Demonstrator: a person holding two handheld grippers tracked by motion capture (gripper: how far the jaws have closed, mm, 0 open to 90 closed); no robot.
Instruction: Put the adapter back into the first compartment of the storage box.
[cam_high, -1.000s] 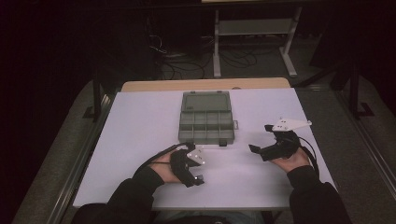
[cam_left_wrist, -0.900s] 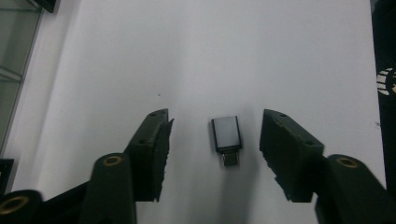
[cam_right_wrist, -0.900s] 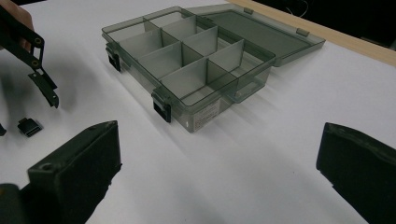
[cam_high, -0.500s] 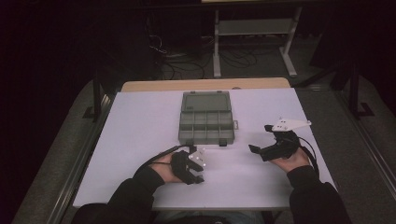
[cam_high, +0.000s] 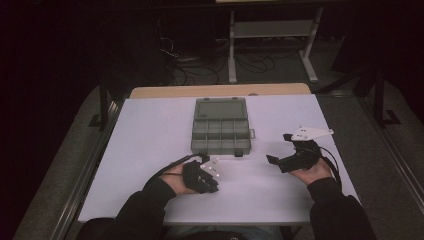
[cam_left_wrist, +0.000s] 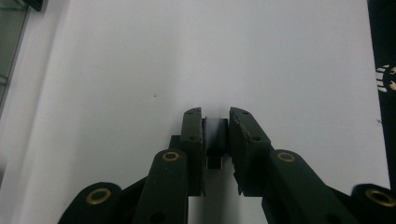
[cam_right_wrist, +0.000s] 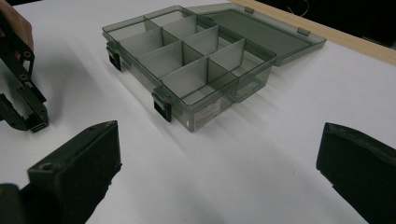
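Keep left gripper, jaws just closed on small dark part near open organizer box, squeezed firmly; hold right gripper open beside box.

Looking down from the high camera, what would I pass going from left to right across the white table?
Left gripper, shut on a small dark piece → open compartment box at mid-table, set farther back → right gripper with jaws open, all on the white table.
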